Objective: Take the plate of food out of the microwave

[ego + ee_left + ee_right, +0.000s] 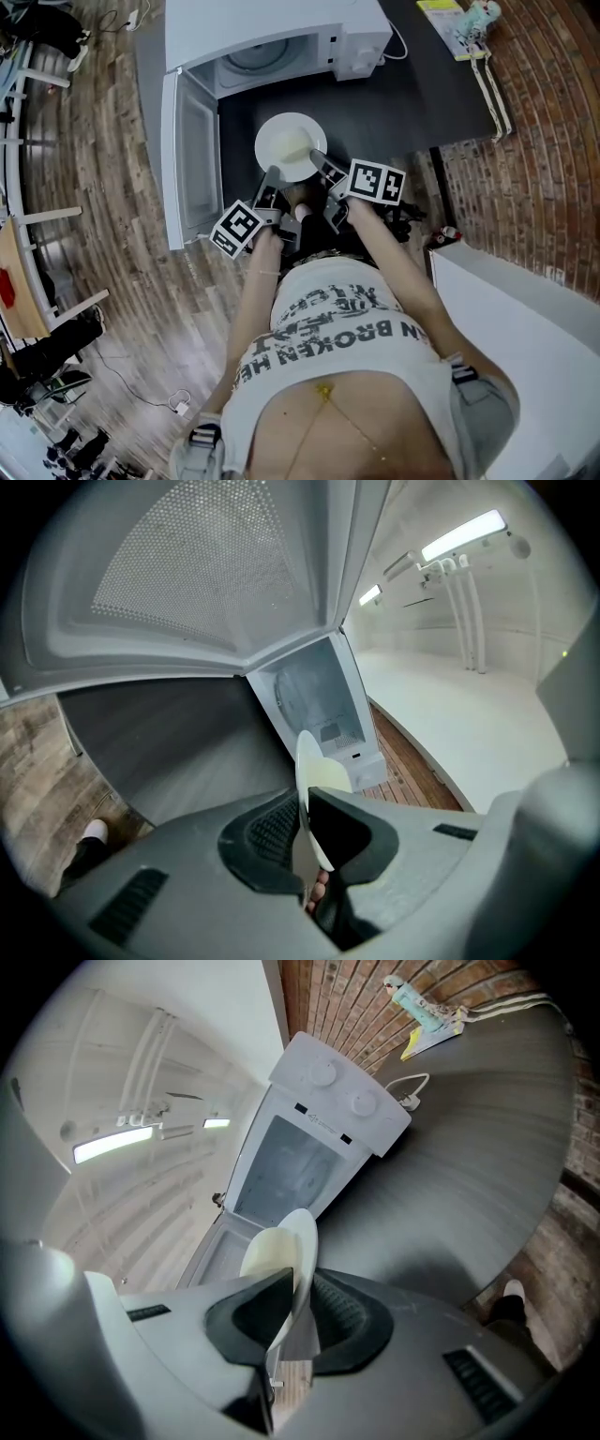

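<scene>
A white plate (290, 145) with pale yellow food (296, 148) hangs level over the dark table, in front of the white microwave (272, 42). My left gripper (270, 180) is shut on the plate's near left rim. My right gripper (322, 161) is shut on its near right rim. In the left gripper view the plate (312, 780) shows edge-on between the jaws. The right gripper view has the plate (286, 1246) pinched the same way. The microwave cavity (258, 54) holds only its glass turntable, and the door (187, 155) is swung open to the left.
The dark table (412, 103) carries a yellow booklet and a small figure (464, 23) at the back right. A white cable (398, 42) runs from the microwave. A brick wall (544, 159) stands on the right, and a white counter (525, 319) lies near right.
</scene>
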Tool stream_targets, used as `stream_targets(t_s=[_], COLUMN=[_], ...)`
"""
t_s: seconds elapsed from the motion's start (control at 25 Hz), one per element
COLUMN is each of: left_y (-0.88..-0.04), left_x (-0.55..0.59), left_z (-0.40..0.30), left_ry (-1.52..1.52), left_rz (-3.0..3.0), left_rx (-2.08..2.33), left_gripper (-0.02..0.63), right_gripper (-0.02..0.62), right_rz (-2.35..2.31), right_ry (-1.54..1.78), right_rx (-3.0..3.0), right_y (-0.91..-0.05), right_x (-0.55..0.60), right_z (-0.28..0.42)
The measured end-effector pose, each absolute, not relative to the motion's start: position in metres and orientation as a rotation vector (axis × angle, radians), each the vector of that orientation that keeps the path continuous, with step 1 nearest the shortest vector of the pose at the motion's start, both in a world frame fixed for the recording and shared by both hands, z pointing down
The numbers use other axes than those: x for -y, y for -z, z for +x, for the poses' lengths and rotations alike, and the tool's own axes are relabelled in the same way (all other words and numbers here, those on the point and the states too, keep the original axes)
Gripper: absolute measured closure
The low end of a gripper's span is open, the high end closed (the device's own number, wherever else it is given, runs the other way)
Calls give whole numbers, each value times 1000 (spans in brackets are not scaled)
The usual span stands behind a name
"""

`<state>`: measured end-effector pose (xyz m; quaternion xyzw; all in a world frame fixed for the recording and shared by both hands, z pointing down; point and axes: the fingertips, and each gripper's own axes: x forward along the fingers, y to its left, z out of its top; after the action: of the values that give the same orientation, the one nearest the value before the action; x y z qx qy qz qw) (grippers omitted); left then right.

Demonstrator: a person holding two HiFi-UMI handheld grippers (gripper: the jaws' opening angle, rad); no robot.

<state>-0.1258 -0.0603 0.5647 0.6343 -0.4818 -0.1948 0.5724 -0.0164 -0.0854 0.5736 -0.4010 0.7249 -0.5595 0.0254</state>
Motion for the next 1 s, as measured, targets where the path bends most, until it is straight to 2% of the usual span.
stream_targets(t_s=[1.0], left_y=[-549], left_x=[6], left_z=[-42], left_ry=[534], left_rz=[1477], left_rx=[1246], left_gripper=[574], right_gripper=[539], right_rz=[-1086], right_ry=[1737], right_rx=[-2373], right_y=[-559], right_x=[44], right_z=[63])
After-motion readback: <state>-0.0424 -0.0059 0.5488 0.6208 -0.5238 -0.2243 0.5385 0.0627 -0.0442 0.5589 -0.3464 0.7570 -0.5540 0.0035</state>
